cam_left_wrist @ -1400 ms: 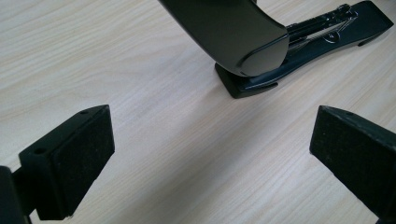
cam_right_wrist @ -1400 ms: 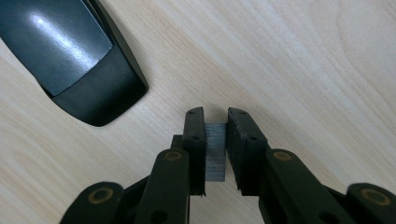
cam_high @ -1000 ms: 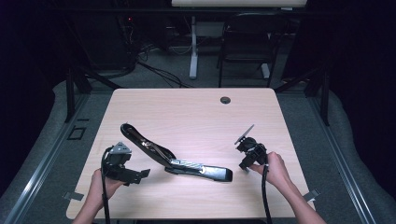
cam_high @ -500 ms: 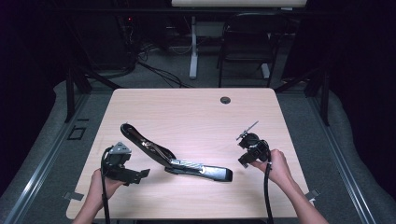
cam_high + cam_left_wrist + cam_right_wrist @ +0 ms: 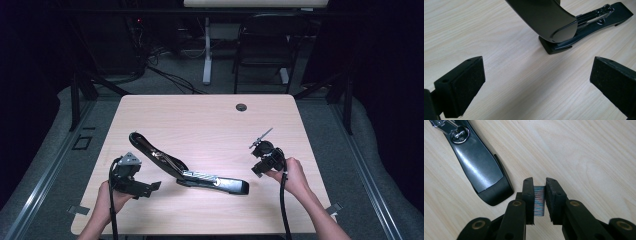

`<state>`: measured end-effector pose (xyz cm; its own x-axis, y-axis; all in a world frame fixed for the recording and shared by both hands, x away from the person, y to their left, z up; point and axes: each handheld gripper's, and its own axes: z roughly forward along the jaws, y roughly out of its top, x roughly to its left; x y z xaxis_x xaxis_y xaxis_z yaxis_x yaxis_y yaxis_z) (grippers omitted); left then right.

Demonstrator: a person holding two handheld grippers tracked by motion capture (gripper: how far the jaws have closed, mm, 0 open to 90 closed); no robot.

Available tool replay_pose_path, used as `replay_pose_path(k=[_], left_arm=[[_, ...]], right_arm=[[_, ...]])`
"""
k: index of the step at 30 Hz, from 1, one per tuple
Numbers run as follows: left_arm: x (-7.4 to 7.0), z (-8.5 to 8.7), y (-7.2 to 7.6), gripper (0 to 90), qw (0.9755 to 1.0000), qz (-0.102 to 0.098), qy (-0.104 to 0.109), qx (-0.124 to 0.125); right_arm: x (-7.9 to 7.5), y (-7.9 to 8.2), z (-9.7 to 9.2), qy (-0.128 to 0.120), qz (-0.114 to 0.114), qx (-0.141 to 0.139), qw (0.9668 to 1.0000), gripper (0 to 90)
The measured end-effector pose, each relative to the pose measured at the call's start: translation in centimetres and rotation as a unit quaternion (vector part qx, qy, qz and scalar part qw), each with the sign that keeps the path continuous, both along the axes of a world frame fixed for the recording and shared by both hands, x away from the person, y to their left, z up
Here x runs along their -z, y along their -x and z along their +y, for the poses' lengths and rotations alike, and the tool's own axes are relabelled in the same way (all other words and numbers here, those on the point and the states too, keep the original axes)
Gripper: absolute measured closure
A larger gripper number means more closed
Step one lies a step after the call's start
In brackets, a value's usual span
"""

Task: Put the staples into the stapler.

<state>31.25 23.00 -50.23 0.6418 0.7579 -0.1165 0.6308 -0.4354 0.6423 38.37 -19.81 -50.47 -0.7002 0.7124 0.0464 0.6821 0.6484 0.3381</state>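
The right gripper [image 5: 539, 195] pinches a small block of staples [image 5: 539, 200] above the table [image 5: 200, 115], just beside the opened stapler [image 5: 187, 167], while the left gripper [image 5: 536, 82] gapes wide, holding nothing.

The person's two forearms come in from the near edge of the tabletop [image 5: 210, 115], one on each side and well apart. The left hand [image 5: 107, 197] wraps the body of the left tongs [image 5: 152, 186] low over the near left part of the tabletop, a grey three-cornered plate on top, its cable running back along the forearm. Its jaws stand wide apart with nothing between them. The right hand [image 5: 290, 175] holds the right tongs [image 5: 256, 172] near the right edge, their jaws pointing inward and down. Those jaws are drawn nearly together, pinching a small block with fine coloured stripes [image 5: 539, 200].
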Motion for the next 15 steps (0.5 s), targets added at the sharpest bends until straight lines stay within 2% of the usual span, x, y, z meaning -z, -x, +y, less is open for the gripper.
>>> replay_pose_path(k=[3, 4, 12, 15], left_arm=[[0.02, -0.09, 0.02, 0.1, 1.0000, 0.000, -0.004, 0.002], [0.10, -0.14, 0.06, 0.1, 1.0000, -0.005, -0.002, -0.002], [0.04, -0.09, 0.04, 0.1, 1.0000, -0.002, 0.005, 0.000], [0.00, -0.17, 0.06, 0.1, 1.0000, -0.003, 0.006, 0.001]], right_arm=[[-0.03, -0.01, 0.10, -0.006, -0.004, 0.004, 1.0000, 78.5], [-0.20, -0.01, 0.16, -0.004, -0.009, 0.001, 1.0000, 78.5], [-0.56, -0.06, 0.24, -0.006, -0.019, -0.003, 0.9998, 78.5], [-0.89, -0.65, 0.75, -0.004, -0.023, -0.011, 0.9997, 78.5]])
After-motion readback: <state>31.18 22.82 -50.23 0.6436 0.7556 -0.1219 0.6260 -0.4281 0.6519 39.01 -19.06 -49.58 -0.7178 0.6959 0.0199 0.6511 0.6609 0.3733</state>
